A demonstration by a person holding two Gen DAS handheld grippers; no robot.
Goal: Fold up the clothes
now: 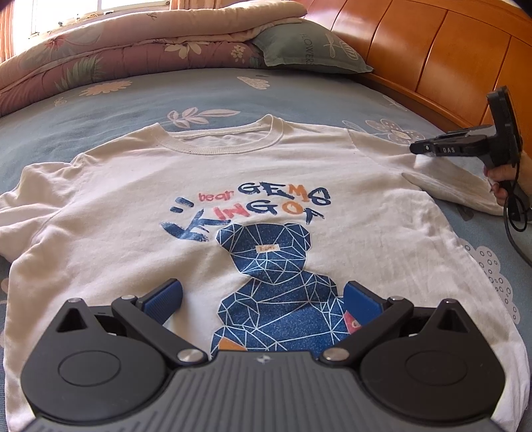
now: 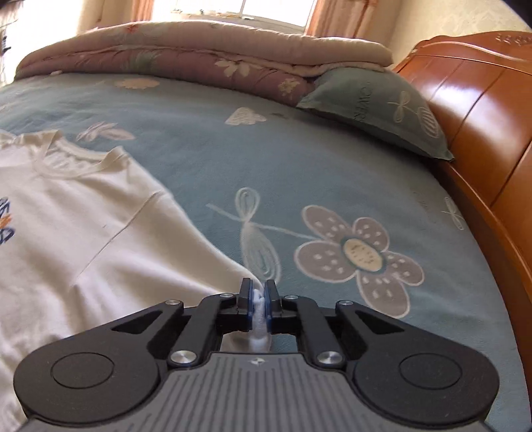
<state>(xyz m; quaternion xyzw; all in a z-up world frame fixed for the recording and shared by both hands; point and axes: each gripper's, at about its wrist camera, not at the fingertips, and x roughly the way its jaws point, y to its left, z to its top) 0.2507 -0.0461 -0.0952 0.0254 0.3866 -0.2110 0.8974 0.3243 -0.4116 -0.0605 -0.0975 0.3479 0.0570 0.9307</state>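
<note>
Your white T-shirt [image 1: 232,186] lies face up and spread flat on the blue floral bedsheet [image 1: 133,96], its collar toward the folded quilt [image 1: 116,43] at the far side of the bed. The chest print, a blue geometric bear [image 1: 266,266] under blue, red and orange lettering, faces your left wrist camera squarely.

Your left gripper [image 1: 262,299] hangs over the lower part of the shirt, above the bear's body, with its blue-padded fingers [image 1: 166,295] standing wide apart and nothing between them.

Your right gripper [image 2: 258,299] has its fingers drawn together on the edge of the shirt's sleeve [image 2: 186,272], a small bunch of white cloth pinched between the blue pads. From the left wrist view that same gripper [image 1: 419,147] appears at the right edge of the bed, its tip at the sleeve [image 1: 442,179], with your hand [image 1: 502,179] on its handle and a black cable [image 1: 512,219] trailing down from it.

A grey-green pillow [image 2: 382,109] leans under the quilt's end, beside the glossy orange-brown wooden headboard [image 2: 482,109]. Behind the quilt, a sunlit window [image 2: 266,13] glows between curtains.
</note>
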